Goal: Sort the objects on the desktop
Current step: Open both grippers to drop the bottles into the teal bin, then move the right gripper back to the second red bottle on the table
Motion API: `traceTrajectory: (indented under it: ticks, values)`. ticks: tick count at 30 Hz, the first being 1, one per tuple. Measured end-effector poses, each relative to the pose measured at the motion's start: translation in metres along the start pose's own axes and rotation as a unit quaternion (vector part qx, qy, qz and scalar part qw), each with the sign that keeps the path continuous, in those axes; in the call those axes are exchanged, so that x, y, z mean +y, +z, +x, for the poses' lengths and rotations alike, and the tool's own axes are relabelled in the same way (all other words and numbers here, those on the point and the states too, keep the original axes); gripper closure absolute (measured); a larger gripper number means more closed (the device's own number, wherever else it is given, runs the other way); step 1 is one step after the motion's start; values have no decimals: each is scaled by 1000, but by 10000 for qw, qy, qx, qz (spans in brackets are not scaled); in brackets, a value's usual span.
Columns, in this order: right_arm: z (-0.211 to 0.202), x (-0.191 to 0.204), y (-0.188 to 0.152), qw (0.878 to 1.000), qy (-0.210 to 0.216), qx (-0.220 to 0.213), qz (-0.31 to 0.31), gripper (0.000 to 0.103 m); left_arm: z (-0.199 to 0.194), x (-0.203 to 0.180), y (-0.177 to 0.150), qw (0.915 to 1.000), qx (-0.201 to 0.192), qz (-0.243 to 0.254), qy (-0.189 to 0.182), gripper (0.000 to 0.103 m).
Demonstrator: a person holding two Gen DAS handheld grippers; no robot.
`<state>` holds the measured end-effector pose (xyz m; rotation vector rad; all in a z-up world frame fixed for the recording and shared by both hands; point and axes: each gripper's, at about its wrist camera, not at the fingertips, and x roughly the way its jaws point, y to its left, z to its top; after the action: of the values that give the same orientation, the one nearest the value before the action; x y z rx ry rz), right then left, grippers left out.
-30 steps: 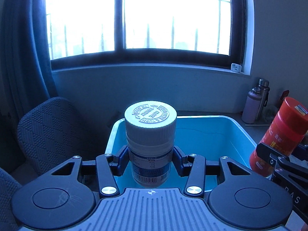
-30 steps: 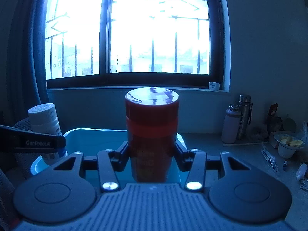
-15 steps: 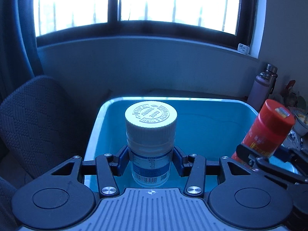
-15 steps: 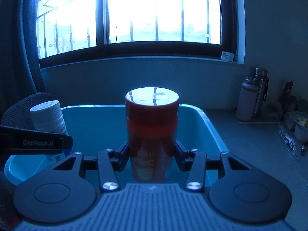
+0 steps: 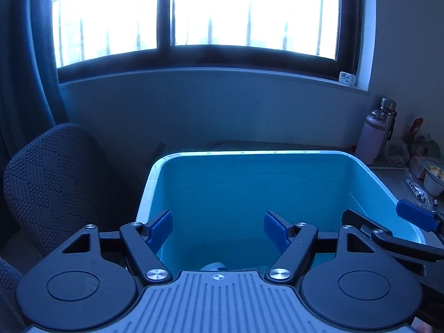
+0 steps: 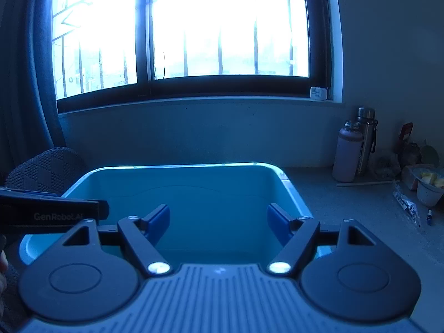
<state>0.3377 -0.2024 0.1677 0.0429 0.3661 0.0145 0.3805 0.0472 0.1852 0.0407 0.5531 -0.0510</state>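
A light blue plastic bin (image 5: 249, 177) stands in front of both grippers and also shows in the right wrist view (image 6: 194, 188). My left gripper (image 5: 217, 226) is open and empty above the bin's near left part. My right gripper (image 6: 219, 222) is open and empty above the bin's near right part. A pale rounded shape (image 5: 213, 266) lies at the bin's bottom just past the left gripper body; it may be the white bottle. The red bottle is hidden.
A dark fabric chair (image 5: 55, 183) stands left of the bin. On the desk to the right are a pink flask (image 6: 348, 155), a steel flask (image 6: 366, 136), a small cup of food (image 6: 428, 186), a pen and wrappers. Wall and window lie behind.
Both grippers opened. The white bottle left the left gripper and the red bottle left the right gripper, dropping into the bin.
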Motion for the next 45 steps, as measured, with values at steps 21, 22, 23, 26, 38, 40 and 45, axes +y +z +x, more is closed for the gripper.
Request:
traceTrajectory:
  ticks: [21,22,23,26,38,40,45]
  values:
    - [-171,-38,-63,9993,-342,-47,137,26,-163,-63,-90,9996,-90,213,-169,28]
    - [-180,-41,-70,9991,-382,-20,164,26,-170,-66,-100,9995,-60,235,-183,28]
    - [-189,-44,-77,9990,-415,1,190,26,-176,-69,-110,9995,-28,244,-187,28]
    - [-213,-48,-96,9985,-487,60,246,26,-194,-75,-138,9994,73,190,-274,28]
    - [-267,-73,-164,9940,-1010,161,395,26,-230,-103,-226,9975,189,275,-616,28]
    - [-272,-78,-175,9930,-1090,170,426,26,-230,-109,-238,9969,185,326,-690,28]
    - [-278,-91,-202,9905,-1295,236,391,26,-225,-119,-266,9964,259,301,-751,28]
